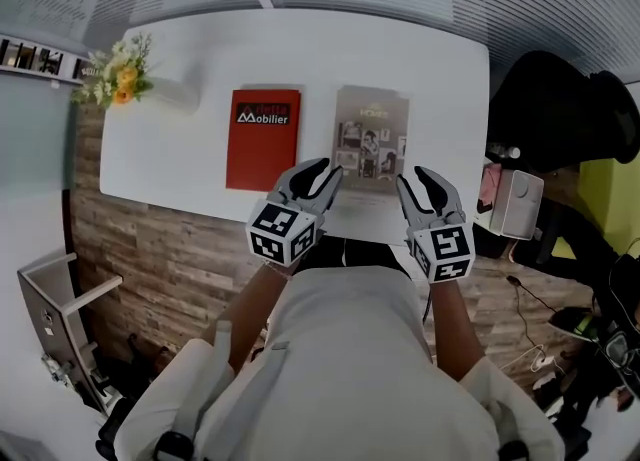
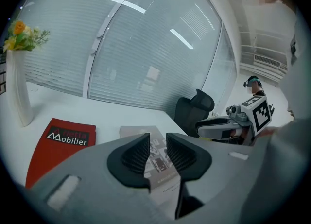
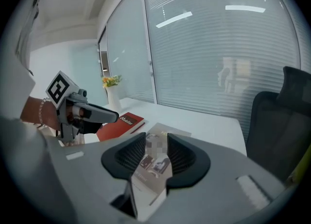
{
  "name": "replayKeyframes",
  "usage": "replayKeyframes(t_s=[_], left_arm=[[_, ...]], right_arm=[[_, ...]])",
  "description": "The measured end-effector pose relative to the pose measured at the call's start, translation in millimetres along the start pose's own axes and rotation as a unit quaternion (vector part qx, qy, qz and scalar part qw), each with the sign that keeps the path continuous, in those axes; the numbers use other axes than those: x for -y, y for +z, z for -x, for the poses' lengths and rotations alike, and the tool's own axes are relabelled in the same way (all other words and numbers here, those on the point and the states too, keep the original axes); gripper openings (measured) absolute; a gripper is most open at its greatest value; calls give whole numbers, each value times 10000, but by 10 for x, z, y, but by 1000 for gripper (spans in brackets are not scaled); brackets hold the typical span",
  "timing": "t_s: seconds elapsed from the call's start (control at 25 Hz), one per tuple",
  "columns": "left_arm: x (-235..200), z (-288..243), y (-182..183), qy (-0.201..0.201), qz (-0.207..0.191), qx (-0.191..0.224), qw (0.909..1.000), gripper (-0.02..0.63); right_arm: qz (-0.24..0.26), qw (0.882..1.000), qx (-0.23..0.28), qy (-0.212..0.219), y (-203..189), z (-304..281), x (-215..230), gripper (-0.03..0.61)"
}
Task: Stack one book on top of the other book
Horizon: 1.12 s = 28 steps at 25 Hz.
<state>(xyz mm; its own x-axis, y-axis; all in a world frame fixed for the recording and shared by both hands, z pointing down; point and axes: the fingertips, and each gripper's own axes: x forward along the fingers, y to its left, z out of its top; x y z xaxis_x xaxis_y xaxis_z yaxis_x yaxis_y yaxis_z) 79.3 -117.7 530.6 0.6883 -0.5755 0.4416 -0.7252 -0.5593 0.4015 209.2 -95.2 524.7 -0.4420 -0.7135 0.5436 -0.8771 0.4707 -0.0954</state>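
Observation:
Two books lie flat side by side on the white table [image 1: 440, 69]: a red book [image 1: 263, 137] on the left and a grey book [image 1: 370, 139] with photos on its cover on the right. My left gripper [image 1: 318, 177] hovers over the grey book's near left corner. My right gripper [image 1: 420, 184] hovers just off its near right corner. Both are open, with nothing between the jaws. The left gripper view looks past its gripper [image 2: 158, 152] to the grey book [image 2: 138, 131] and red book [image 2: 60, 143]. The right gripper view shows its gripper [image 3: 156, 152] above the grey book [image 3: 153, 169].
A white vase of yellow flowers [image 1: 125, 74] stands at the table's far left corner. A black office chair [image 1: 560, 109] and a small white device [image 1: 515, 204] sit off the table's right end. A white shelf unit [image 1: 55, 309] stands on the floor at lower left.

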Motion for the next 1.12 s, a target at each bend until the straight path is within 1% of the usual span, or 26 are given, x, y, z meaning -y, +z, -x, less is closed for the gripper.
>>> replayKeyframes(t_s=[0.32,0.4,0.48,0.6,0.8,0.96,1.12], left_arm=[[-281,-224,-509,103,429,-423,9981,175],[-328,-293,-653,81,555,-551,9969,196],[-375,-360,-776,88,632,-661,9958,224],[-442,-442,-920,139,706,-782,9943,247],[-509,-542,-1101,149,935,-937,9911,265],[-516,-579,-1184,117,1050,-1023,9891,268],[-500,-617,-1226,31,1111,-1074,9880,268]], right_arm=[[-375,9987,-332,-32,-575,-294,110,178],[-555,9978,-351,-38,-707,-356,152,179],[-740,9964,-408,-36,-825,-423,187,202],[-1058,9930,-529,10,-989,-523,210,234],[-1642,9838,-710,66,-1222,-654,226,263],[-1875,9788,-804,167,-1328,-704,183,276],[-2089,9748,-754,219,-1357,-720,174,275]])
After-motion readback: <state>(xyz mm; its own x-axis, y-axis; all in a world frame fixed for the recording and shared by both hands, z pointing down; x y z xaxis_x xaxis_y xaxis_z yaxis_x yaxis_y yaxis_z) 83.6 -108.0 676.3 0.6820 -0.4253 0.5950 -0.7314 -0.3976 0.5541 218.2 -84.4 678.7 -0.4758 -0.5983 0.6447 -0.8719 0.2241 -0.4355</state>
